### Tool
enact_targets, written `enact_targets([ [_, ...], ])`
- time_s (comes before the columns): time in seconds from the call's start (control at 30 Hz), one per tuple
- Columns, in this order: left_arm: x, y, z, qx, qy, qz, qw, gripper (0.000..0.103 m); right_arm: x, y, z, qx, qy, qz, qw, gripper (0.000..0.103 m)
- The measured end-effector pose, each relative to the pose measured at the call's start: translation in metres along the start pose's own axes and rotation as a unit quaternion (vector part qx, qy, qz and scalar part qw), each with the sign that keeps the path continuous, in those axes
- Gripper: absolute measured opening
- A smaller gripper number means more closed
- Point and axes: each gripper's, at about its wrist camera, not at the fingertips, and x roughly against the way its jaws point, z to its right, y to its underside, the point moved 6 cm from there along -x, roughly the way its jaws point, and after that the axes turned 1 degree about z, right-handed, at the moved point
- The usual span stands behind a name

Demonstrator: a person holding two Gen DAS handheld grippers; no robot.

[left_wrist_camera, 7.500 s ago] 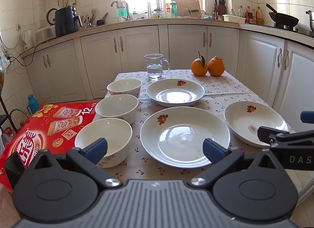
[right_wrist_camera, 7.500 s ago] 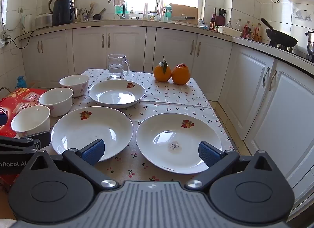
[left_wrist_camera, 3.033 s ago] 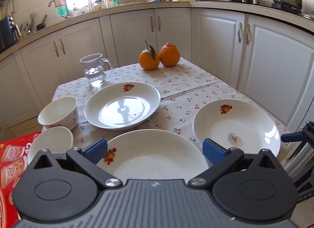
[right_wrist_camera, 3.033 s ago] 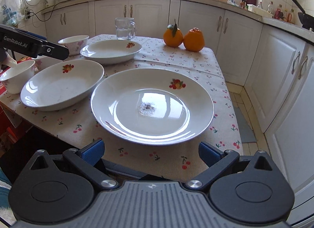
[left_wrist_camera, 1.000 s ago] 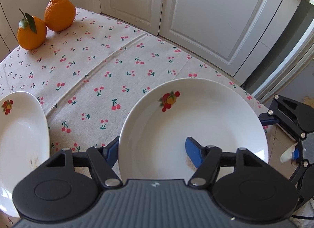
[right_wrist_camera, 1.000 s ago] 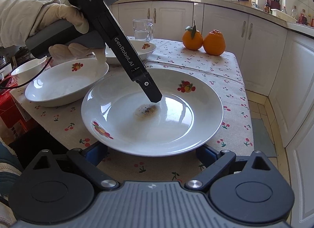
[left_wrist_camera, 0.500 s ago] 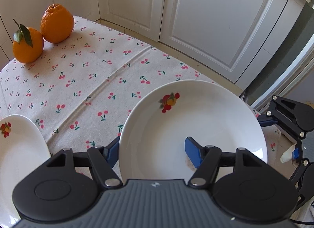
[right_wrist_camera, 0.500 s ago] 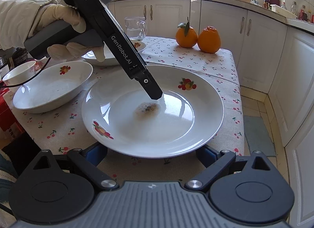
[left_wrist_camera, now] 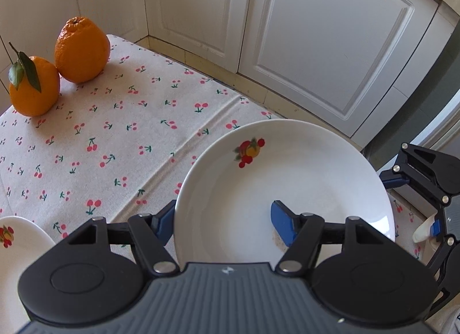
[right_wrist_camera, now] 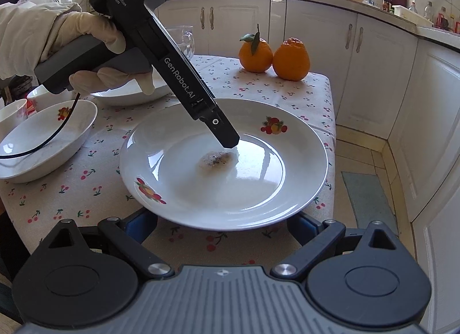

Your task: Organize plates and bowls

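Note:
A white plate with fruit motifs [right_wrist_camera: 258, 187] [left_wrist_camera: 302, 178], with a dark stain at its centre, is lifted above the table's right front corner. My left gripper [left_wrist_camera: 224, 222] is shut on its rim: one blue pad [left_wrist_camera: 283, 223] lies inside the plate and the other sits under the rim. In the right wrist view the left gripper [right_wrist_camera: 230, 141] reaches down into the plate. My right gripper [right_wrist_camera: 221, 224] sits below the plate's near edge with jaws wide apart, fingertips hidden under it. A second white plate [right_wrist_camera: 43, 144] [left_wrist_camera: 17, 236] rests on the table to the left.
Two oranges [right_wrist_camera: 273, 55] [left_wrist_camera: 57, 66] stand at the table's far right. A third plate [right_wrist_camera: 129, 92], a glass mug [right_wrist_camera: 184, 40] and white bowls [right_wrist_camera: 17, 109] lie behind the left gripper. White cabinets [left_wrist_camera: 316, 32] stand close on the right. The cherry-print tablecloth [left_wrist_camera: 115, 138] covers the table.
The plate has risen and moved left with my left gripper shut on it. The second plate has slid further out of the left wrist view. My right gripper stays under the plate's near edge.

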Motion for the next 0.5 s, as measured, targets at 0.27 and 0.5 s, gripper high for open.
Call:
enact_targets([
  [0.27, -0.008, -0.015, -0.008, 0.003, -0.002, 0.006, 1.0000, 0.067, -0.012, -0.006, 0.012, -0.003, 0.005, 0.002, 1.000, 0.099],
  [0.5, -0.011, -0.022, -0.011, 0.003, -0.002, 0.012, 0.9999, 0.067, -0.016, -0.009, 0.020, -0.008, 0.011, 0.002, 1.000, 0.099],
])
